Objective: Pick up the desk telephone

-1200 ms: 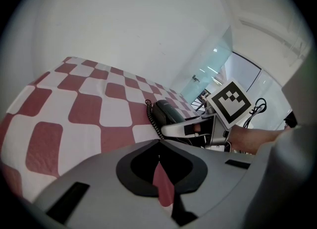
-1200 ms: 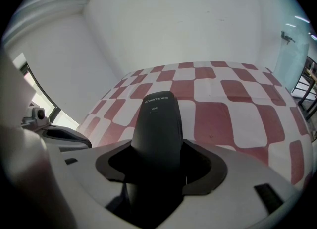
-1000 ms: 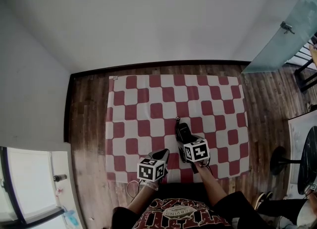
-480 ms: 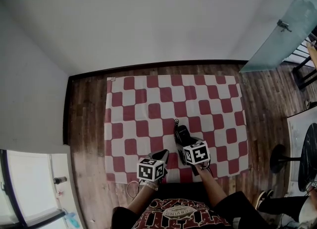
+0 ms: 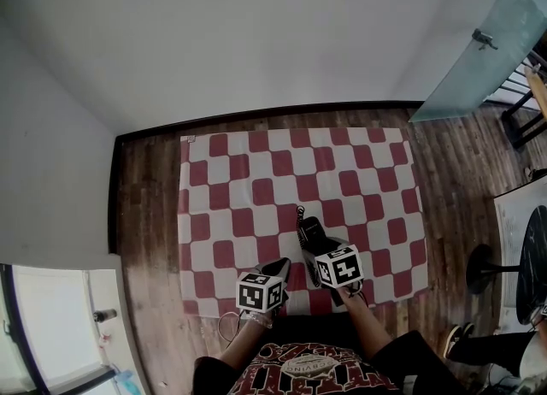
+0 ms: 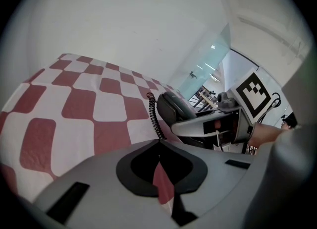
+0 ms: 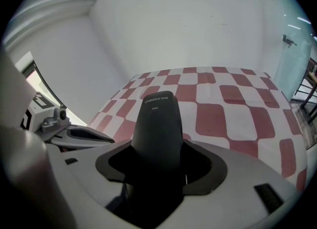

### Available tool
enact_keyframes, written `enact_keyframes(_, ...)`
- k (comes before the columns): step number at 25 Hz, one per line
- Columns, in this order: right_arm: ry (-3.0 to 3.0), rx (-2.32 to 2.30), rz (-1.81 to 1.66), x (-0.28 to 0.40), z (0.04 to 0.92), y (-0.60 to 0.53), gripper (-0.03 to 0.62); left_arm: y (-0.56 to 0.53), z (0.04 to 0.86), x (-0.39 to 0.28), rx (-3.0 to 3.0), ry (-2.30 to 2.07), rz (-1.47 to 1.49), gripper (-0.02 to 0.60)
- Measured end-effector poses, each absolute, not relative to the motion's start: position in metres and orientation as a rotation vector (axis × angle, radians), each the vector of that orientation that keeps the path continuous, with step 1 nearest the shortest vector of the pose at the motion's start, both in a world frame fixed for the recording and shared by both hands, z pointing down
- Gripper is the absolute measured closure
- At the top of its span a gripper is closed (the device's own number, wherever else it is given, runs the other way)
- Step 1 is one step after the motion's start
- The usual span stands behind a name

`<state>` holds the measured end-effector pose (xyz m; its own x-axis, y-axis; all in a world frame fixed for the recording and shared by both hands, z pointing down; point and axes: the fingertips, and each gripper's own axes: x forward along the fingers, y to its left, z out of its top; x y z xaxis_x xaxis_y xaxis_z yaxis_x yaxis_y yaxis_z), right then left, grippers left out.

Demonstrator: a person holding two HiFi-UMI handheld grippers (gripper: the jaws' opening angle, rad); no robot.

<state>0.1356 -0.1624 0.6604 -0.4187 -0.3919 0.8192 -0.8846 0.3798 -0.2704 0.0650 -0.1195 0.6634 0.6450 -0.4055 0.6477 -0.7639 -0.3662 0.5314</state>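
Observation:
A black telephone handset (image 5: 311, 232) with a coiled cord (image 5: 299, 213) is over the near part of the red-and-white checked cloth (image 5: 256, 171). My right gripper (image 5: 321, 253) is shut on the handset. In the right gripper view the handset (image 7: 159, 124) stands up between the jaws of my right gripper (image 7: 161, 171). To its left, my left gripper (image 5: 280, 268) is shut on nothing, near the cloth's front edge. In the left gripper view my left gripper (image 6: 159, 171) sits low, with the handset (image 6: 172, 106) and its cord (image 6: 154, 119) ahead to the right.
The cloth lies on a dark wooden floor (image 5: 145, 214) against a white wall (image 5: 256, 34). A glass panel (image 5: 483, 51) leans at the upper right. A black round stand base (image 5: 480, 269) and a table edge (image 5: 521, 248) are at the right.
The head view has drifted slightly. Both grippers and the handset keep their places over the cloth.

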Motion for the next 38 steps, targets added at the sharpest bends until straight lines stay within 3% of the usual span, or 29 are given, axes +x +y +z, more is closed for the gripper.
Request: enact_keyframes(38,-2.073,1.112,0.911,0.135,0.579,-0.141,0.299,-0.109,0.674,0.074,2.008,-0.87,0.608,0.577)
